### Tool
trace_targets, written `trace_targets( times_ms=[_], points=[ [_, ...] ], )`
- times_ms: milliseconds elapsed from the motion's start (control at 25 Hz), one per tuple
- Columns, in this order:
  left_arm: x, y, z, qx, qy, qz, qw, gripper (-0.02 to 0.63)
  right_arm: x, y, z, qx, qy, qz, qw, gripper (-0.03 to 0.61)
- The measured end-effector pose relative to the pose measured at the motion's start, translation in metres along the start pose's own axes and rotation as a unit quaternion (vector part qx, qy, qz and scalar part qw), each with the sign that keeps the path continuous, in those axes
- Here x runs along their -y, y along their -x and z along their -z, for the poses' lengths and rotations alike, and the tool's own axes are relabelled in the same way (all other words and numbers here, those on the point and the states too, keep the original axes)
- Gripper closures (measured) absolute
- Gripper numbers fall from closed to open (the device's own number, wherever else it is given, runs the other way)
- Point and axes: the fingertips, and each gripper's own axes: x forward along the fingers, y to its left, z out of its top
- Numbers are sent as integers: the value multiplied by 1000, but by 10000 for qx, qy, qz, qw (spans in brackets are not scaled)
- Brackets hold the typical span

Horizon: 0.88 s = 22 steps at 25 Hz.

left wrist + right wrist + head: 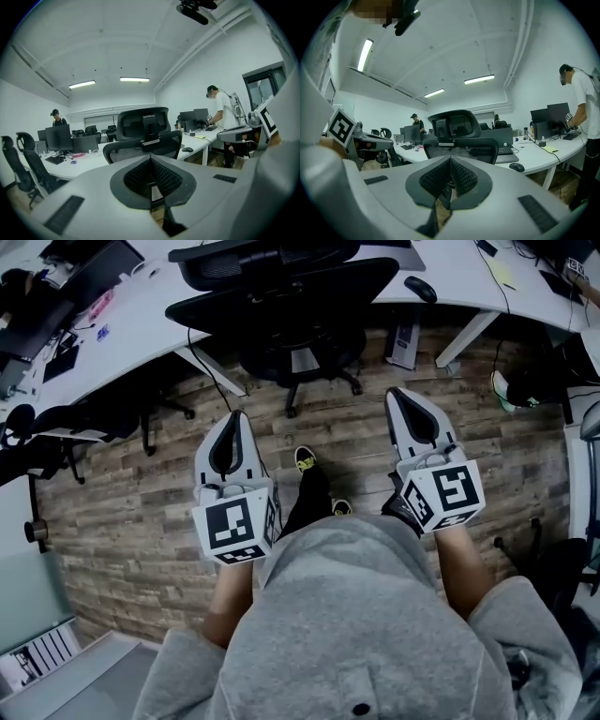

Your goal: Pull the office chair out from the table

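Person from above: grey hooded sweatshirt (366,615) with loose sleeves (183,667), black trousers (307,501), dark shoes (305,460) trimmed in yellow. Left tongs (234,423) and right tongs (401,399): white shells, black ribbed pads (225,451), each carrying a white cube (234,526) printed with black square markers.

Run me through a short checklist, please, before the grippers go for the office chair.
1. Left gripper empty: ok, jaws together.
2. Right gripper empty: ok, jaws together.
3. Jaws open for a grasp: not ok, both shut.
4. Office chair straight ahead, tucked at the table: ok.
5. Grippers at the chair: not ok, both short of it.
6. Casters free to roll: cannot tell.
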Motion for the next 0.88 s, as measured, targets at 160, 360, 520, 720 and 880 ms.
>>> trace_targets(
  times_ms=[160, 360, 520, 720, 880],
  points=[
    [-7, -20, -1, -51, 27, 17, 10000, 601, 7, -20, -1, -65, 22, -22, 10000, 551],
    [-16, -40, -6, -55, 46, 9, 10000, 601, 17, -40, -5, -91, 17, 12, 10000, 551],
    [-27, -60, -10, -85, 47, -2, 10000, 601, 25, -58, -6, -117, -33, 84, 9999, 551],
    [-42, -81, -14, -98, 60, -7, 9999, 601, 32, -81, -11, -141, -39, 109, 9998, 551],
    [-55, -97, -18, -77, 86, -6, 9999, 601, 38, -95, -15, -151, -55, 209, 9997, 551]
  ],
)
